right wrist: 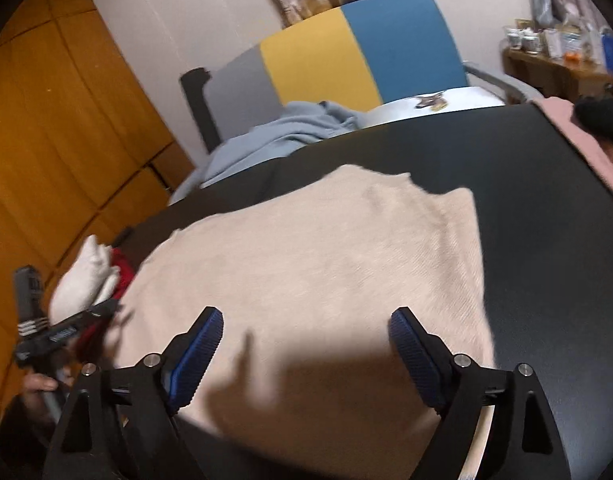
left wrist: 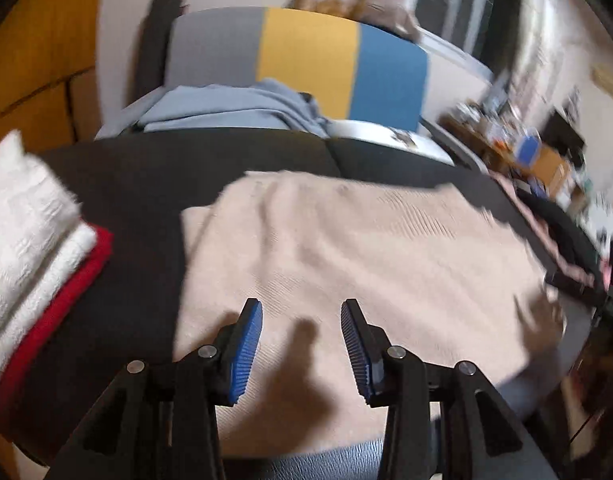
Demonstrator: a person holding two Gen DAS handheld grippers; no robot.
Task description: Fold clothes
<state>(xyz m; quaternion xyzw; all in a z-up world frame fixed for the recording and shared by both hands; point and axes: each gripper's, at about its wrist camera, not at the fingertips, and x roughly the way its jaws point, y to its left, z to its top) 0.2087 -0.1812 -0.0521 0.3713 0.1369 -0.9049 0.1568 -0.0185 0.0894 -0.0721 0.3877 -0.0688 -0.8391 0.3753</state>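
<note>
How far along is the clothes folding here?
Done: a white and a red piece lie stacked at the table's left edge. In hand: the beige knit garment is spread flat; both tongs, left and right, hover open above it, gripping nothing. Left: the beige piece, and apparently the crumpled blue garment on the chair.

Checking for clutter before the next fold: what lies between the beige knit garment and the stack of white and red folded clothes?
Only bare black tabletop separates the beige knit garment from the white and red folded stack, seen in the left wrist view.
</note>
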